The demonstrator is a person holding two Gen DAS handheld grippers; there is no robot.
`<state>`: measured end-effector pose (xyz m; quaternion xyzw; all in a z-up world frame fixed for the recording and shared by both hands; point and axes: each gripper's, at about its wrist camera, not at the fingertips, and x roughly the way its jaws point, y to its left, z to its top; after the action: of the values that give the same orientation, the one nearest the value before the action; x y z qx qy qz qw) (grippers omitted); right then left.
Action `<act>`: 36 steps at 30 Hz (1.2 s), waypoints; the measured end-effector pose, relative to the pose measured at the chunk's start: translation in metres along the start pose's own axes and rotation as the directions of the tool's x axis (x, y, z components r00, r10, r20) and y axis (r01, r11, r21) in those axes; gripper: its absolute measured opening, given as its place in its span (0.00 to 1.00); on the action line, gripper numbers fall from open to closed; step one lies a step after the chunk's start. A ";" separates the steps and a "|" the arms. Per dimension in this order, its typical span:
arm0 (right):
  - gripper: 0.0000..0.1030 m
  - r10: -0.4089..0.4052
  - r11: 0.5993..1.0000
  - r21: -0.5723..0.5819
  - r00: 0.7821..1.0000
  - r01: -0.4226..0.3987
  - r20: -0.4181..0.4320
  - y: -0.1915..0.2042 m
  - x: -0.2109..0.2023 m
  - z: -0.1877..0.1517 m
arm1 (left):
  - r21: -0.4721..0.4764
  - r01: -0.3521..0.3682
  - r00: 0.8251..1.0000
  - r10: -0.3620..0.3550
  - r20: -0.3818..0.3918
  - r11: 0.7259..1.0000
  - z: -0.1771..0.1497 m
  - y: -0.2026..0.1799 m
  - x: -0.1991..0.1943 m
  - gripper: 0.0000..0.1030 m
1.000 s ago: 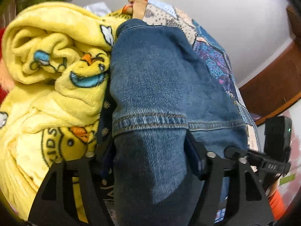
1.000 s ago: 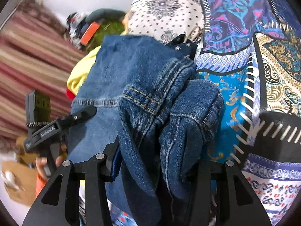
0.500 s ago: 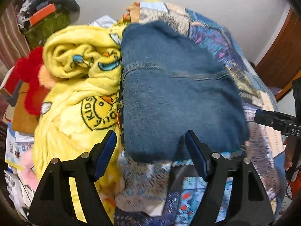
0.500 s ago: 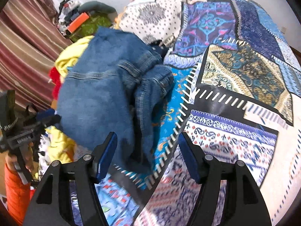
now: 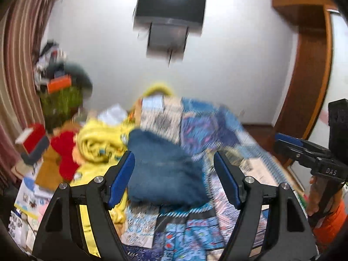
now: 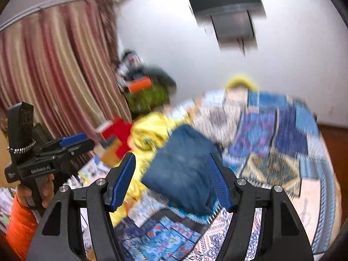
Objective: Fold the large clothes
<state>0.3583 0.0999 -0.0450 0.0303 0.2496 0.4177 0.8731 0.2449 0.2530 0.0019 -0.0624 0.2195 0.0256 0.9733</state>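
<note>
Pulling back from the bed, both grippers now hang empty in the air: a second ago each pair of jaws was clamped on thick denim that filled the lens, half a second ago they had already let go, and now the left gripper [image 5: 174, 178] and the right gripper [image 6: 171, 180] stand with their jaws spread wide and nothing between the blue pads, tilted up enough to take in the wall. The jeans [image 5: 165, 174] lie where they were released, a squat folded bundle on the patchwork bedspread [image 5: 219, 128], touching the yellow blanket [image 5: 97, 145] on its left side; in the right wrist view the same bundle [image 6: 184, 171] sits between the yellow heap and the bare quilt. I judge this garment folded and set down, so the next step is likely to pick another item or tidy the stack, though both views are smeared by motion and the edges of the fold cannot be checked. The denim looks heavy and stiff, holding a blocky, rounded shape with a soft upper surface. The blanket is plush fleece, rolled and rumpled, with cartoon prints too blurred to read. Beside it sits something red and fuzzy [image 5: 65, 152]. The bedspread is thin printed cotton in blue, purple and cream panels, lying mostly flat. Behind hang striped pleated curtains [image 6: 54, 65] and a dark wall-mounted screen [image 5: 169, 8] on a smooth white wall.
</note>
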 end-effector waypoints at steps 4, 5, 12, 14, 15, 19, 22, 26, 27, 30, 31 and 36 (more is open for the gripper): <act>0.62 0.000 0.998 -0.066 0.987 0.011 0.160 0.035 -0.057 -0.001 | 0.033 -0.019 0.989 0.014 0.148 0.999 -0.006 -0.029 -0.061 0.72; 0.62 0.005 0.997 -0.076 0.983 0.009 0.183 0.041 -0.065 -0.002 | 0.039 -0.036 0.982 0.028 0.184 0.999 -0.011 -0.037 -0.075 0.72; 0.62 0.003 0.991 -0.130 0.950 0.039 0.313 0.080 -0.117 -0.028 | 0.031 -0.153 0.920 0.131 0.369 0.988 -0.047 -0.079 -0.143 0.72; 0.62 -0.020 0.990 -0.124 0.943 0.065 0.333 0.085 -0.120 -0.037 | 0.010 -0.129 0.919 0.116 0.377 0.992 -0.053 -0.082 -0.153 0.72; 0.62 -0.030 0.989 -0.125 0.940 0.076 0.339 0.086 -0.120 -0.039 | 0.005 -0.126 0.917 0.115 0.381 0.992 -0.055 -0.083 -0.156 0.72; 0.72 -0.102 0.983 -0.107 0.925 0.151 0.367 0.091 -0.126 -0.052 | -0.013 -0.153 0.903 0.145 0.405 0.988 -0.066 -0.090 -0.169 0.82; 0.84 -0.143 0.980 -0.074 0.909 0.186 0.393 0.088 -0.131 -0.056 | -0.028 -0.158 0.897 0.156 0.414 0.987 -0.070 -0.092 -0.172 0.93; 0.93 -0.188 0.968 -0.085 0.905 0.237 0.381 0.090 -0.134 -0.055 | -0.032 -0.176 0.900 0.174 0.399 0.984 -0.074 -0.093 -0.171 0.99; 0.96 -0.192 0.967 -0.084 0.904 0.241 0.382 0.090 -0.136 -0.055 | -0.032 -0.178 0.901 0.176 0.397 0.984 -0.076 -0.094 -0.172 0.99; 1.00 -0.203 0.965 -0.071 0.895 0.251 0.397 0.089 -0.140 -0.056 | -0.030 -0.180 0.905 0.177 0.387 0.983 -0.078 -0.095 -0.172 0.99; 1.00 -0.202 0.966 -0.071 0.897 0.249 0.394 0.088 -0.140 -0.055 | -0.030 -0.179 0.905 0.177 0.386 0.983 -0.080 -0.096 -0.173 0.99; 1.00 -0.200 0.967 -0.070 0.898 0.245 0.391 0.087 -0.142 -0.056 | -0.037 -0.178 0.905 0.178 0.386 0.983 -0.080 -0.096 -0.174 0.99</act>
<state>0.1954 0.0423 -0.0131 0.0307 0.0521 0.3152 0.9471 0.0615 0.1434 0.0156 -0.0361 0.0275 0.1263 0.9910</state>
